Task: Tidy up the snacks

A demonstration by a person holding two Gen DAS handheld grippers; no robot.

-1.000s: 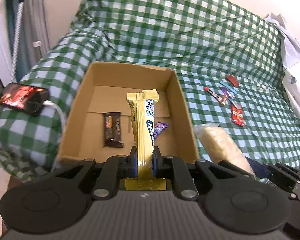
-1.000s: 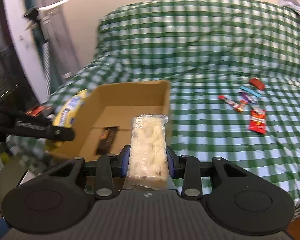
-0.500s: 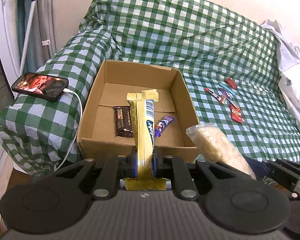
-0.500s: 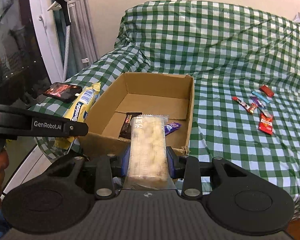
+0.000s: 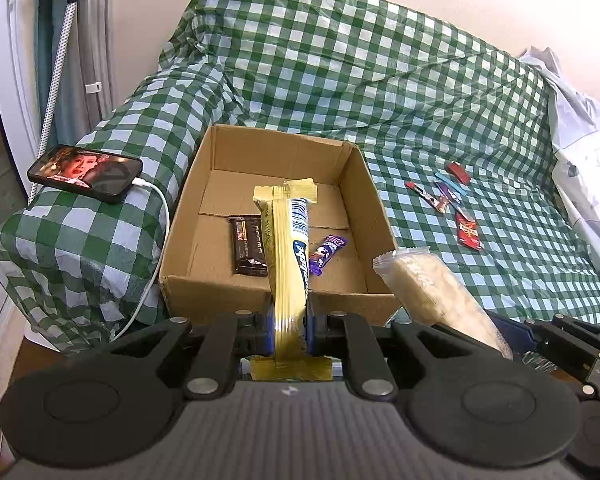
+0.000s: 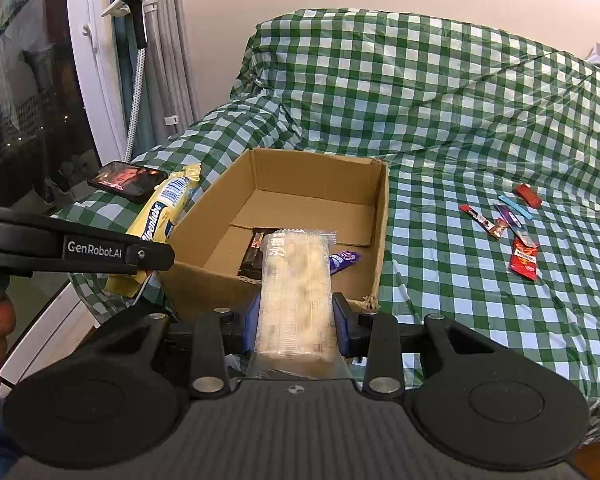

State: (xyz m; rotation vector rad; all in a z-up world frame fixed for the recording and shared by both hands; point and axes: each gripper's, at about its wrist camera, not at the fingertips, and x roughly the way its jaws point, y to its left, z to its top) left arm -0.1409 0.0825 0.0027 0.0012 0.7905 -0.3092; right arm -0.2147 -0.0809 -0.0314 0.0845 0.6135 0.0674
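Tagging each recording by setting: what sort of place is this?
Probably a home bedroom or living room: a bed or sofa under a green checked cover, a charging phone on it, and curtains by the wall.

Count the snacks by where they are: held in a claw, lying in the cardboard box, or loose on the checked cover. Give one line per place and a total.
Held in a claw: 2, the yellow packet and the clear packet
In the box: 2, the dark bar and the purple sweet
Loose on the cover: 5 small packets, closely bunched
Total: 9
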